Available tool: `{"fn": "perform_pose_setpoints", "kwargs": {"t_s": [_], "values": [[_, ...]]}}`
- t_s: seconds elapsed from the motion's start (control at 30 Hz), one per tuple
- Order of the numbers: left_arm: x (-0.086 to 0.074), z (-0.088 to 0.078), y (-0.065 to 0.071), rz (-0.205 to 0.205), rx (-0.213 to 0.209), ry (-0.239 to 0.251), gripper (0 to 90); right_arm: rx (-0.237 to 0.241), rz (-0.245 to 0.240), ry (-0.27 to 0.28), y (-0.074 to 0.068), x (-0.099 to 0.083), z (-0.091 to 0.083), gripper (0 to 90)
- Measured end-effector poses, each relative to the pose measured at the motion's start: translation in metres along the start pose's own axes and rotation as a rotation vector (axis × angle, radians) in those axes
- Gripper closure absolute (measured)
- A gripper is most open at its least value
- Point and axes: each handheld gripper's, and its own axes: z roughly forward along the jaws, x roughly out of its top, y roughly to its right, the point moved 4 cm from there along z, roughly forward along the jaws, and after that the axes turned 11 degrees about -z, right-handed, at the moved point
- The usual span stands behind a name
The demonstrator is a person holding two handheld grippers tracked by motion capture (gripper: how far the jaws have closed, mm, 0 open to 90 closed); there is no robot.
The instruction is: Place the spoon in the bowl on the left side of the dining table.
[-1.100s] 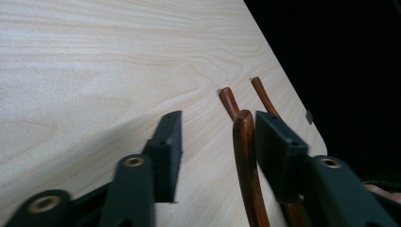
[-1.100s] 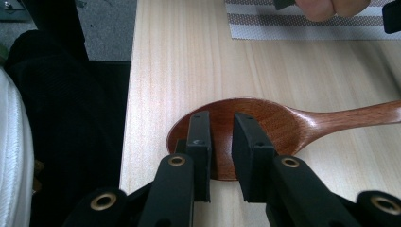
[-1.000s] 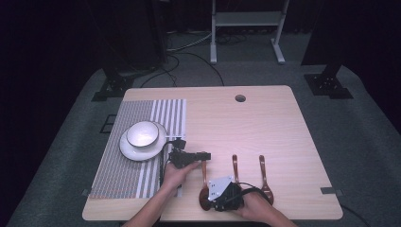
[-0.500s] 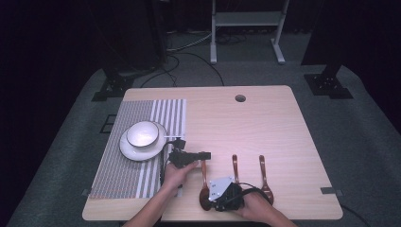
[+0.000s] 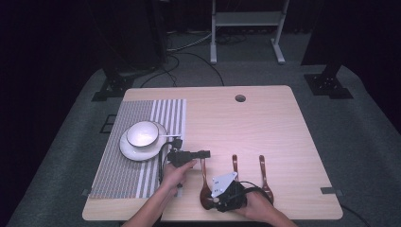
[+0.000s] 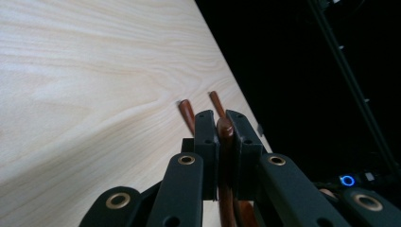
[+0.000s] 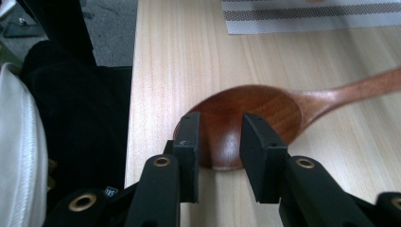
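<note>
Three wooden spoons are laid near the front edge of the bench (image 5: pixel 265 118), and the leftmost spoon (image 5: pixel 204 182) is handled at both ends. Its handle tip is clamped between the pads of the left tongs (image 5: pixel 206 154), whose jaws have just been closing and are now clenched on it, as is seen plainly in the left gripper view (image 6: pixel 225 142). Its bowl (image 7: pixel 246 123) is lying on the bench and is straddled by the right tongs (image 7: pixel 218 137), whose jaws have just been opening and are now released, with a gap at either side of the bowl's rim. Two further spoons (image 5: pixel 263 171) are laid just to the right, apart from the tongs. A white bowl (image 5: pixel 142 133) on a plate (image 5: pixel 128 150) is set on a striped mat (image 5: pixel 125 170) at the bench's left.
</note>
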Motion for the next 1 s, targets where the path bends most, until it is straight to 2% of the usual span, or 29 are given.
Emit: {"fn": "perform_pose_setpoints", "kwargs": {"t_s": [0.13,0.27,0.37,0.53,1.0], "values": [[0.001,-0.003,0.004,0.005,-0.010,0.009,83.9,0.005,0.026,0.018,0.002,-0.001,-0.005,65.6],[0.005,-0.009,0.009,0.043,0.003,0.024,83.9,-0.008,0.056,0.042,0.006,-0.003,-0.017,62.9],[0.006,-0.010,0.010,0.049,0.007,0.031,83.9,-0.015,0.074,0.060,0.009,-0.007,-0.024,61.4],[0.009,-0.015,0.013,0.068,0.017,0.045,83.9,-0.032,0.114,0.069,0.012,-0.016,-0.036,59.4],[0.018,-0.030,0.018,0.100,0.044,0.068,83.9,-0.078,0.171,0.059,0.016,-0.035,-0.058,54.9]]}}
